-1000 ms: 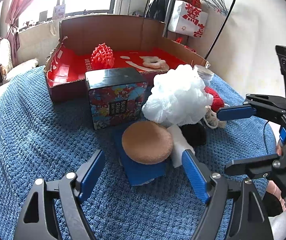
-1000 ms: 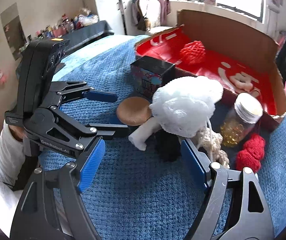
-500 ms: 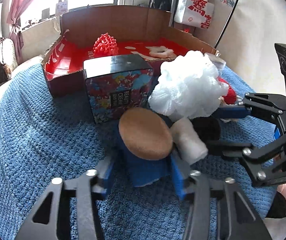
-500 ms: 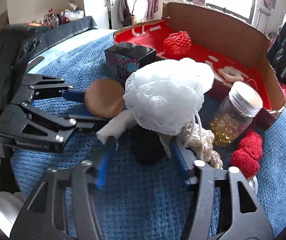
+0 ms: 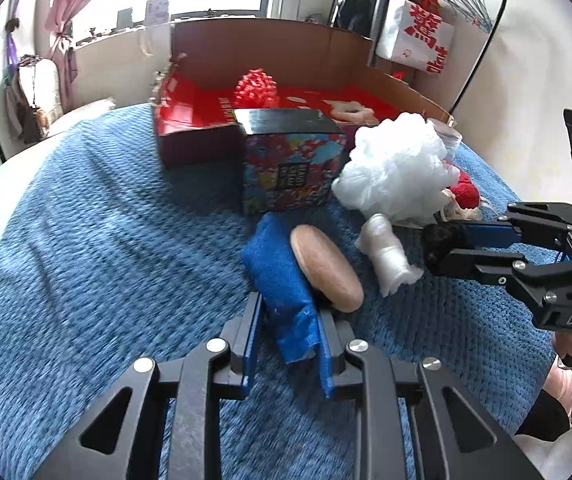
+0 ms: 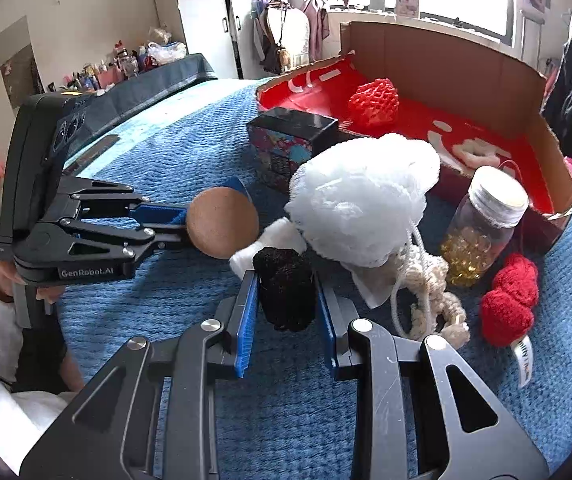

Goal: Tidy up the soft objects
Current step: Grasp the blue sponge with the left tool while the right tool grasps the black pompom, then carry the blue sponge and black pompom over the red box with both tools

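My left gripper [image 5: 289, 312] has its jaws closing, and its pads pinch a folded blue cloth [image 5: 282, 276] that is bunched up between them. A round brown puff [image 5: 325, 268] leans tilted against that cloth. My right gripper [image 6: 285, 280] is shut on a black fuzzy ball [image 6: 286, 296], just in front of a white mesh bath pouf [image 6: 361, 208]. A white roll [image 5: 385, 256] lies between the two grippers. In the right wrist view the left gripper [image 6: 180, 226] reaches in from the left to the puff [image 6: 222, 228].
A cardboard box [image 5: 190, 120] with a red lining stands behind, holding a red mesh ball [image 5: 256, 88] and a pale ring. A patterned tin [image 5: 291, 168], a jar of yellow beads [image 6: 481, 224], cream rope [image 6: 425, 280] and red knitted hearts [image 6: 509, 300] lie on the blue blanket [image 5: 86, 260].
Both grippers went from wide open to closed. The left one pinched the blue cloth, bunching it and tipping the puff. The right one closed on the black ball.
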### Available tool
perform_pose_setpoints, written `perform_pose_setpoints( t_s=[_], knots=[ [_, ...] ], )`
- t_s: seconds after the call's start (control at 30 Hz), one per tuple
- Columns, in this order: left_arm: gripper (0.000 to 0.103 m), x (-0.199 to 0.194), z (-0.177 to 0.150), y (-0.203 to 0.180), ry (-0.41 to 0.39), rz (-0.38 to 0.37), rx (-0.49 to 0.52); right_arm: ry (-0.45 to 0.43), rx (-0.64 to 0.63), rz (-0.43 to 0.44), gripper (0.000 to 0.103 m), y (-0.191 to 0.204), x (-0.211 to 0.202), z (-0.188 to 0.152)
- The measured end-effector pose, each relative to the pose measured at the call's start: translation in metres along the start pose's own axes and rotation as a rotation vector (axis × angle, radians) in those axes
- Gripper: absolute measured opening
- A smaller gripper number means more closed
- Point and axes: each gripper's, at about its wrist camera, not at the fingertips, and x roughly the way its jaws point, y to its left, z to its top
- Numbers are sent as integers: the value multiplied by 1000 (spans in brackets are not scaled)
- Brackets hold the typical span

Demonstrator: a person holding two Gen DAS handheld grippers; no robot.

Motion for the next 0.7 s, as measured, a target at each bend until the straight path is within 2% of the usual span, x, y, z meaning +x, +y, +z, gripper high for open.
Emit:
perform_pose_setpoints(
  t_s=[0.3,0.43,0.7],
  knots=[
    [26,-26,-5,-15,-12,-11,16,16,14,18,26,-2,-14,-14],
    [26,-33,-7,-33,-16,-41,34,26,31,14,26,-15,-25,-22],
    [26,-35,11,-79,-36,-119,82,7,46,-18,26,-41,-48,-34]
  ],
)
